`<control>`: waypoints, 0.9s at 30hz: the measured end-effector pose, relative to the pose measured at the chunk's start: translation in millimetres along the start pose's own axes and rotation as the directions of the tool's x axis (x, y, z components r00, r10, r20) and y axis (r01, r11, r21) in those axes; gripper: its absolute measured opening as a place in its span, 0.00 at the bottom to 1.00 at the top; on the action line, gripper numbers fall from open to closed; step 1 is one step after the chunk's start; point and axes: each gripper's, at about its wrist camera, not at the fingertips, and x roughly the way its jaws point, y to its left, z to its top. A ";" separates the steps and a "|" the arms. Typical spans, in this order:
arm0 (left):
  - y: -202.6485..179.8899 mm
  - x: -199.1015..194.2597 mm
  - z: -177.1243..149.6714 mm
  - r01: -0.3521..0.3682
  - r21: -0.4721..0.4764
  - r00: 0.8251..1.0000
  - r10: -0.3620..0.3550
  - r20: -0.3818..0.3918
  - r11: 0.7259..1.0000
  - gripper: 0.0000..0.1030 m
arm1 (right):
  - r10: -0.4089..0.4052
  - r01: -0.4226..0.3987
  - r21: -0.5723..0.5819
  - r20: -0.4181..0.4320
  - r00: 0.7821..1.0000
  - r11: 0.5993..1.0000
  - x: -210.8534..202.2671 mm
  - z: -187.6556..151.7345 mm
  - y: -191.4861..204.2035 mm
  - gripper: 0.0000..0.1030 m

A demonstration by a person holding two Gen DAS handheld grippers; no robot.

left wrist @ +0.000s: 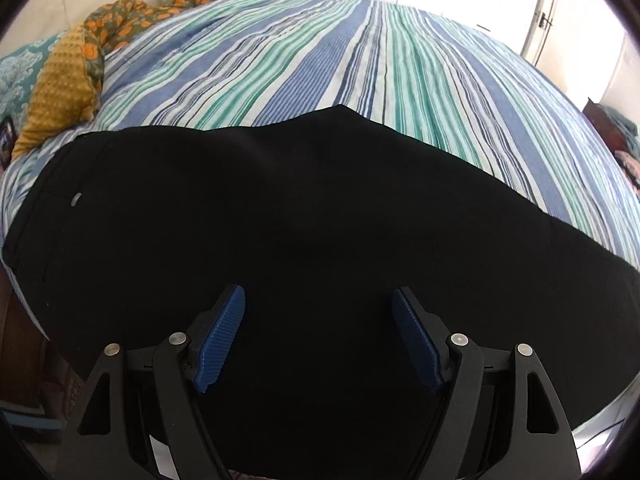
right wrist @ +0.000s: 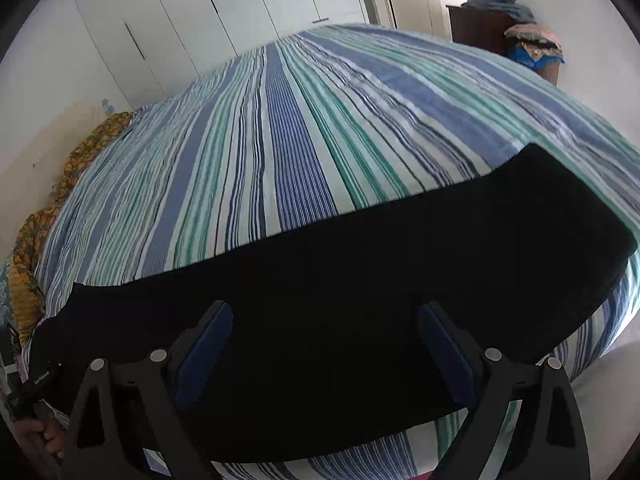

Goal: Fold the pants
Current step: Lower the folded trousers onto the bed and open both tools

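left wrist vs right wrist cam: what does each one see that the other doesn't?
Left wrist only: a small pale button on the pants, a teal patterned pillow, and the left gripper, open.

Right wrist only: white closet doors, a dark dresser with piled laundry, and the right gripper, open.

Both: black pants flat on the striped bedspread, with an orange floral blanket at the bed's edge.

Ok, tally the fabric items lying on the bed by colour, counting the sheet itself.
Black: 1, the pants
Blue, green and white stripes: 1, the bedsheet
Orange-patterned with mustard backing: 1, the bunched blanket
Total: 3
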 end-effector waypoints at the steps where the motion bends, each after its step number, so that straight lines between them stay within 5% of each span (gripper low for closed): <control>1: -1.3 -0.7 -0.3 0.003 0.003 1.000 -0.003 -0.002 1.000 0.80 | 0.009 -0.008 0.020 -0.016 1.000 1.000 4.4 -3.0 -6.0 0.91; 27: -1.7 -0.2 -14.3 0.000 0.024 1.000 0.000 0.004 1.000 0.90 | 0.024 -0.024 0.024 0.009 1.000 0.999 4.6 -9.9 -7.5 0.96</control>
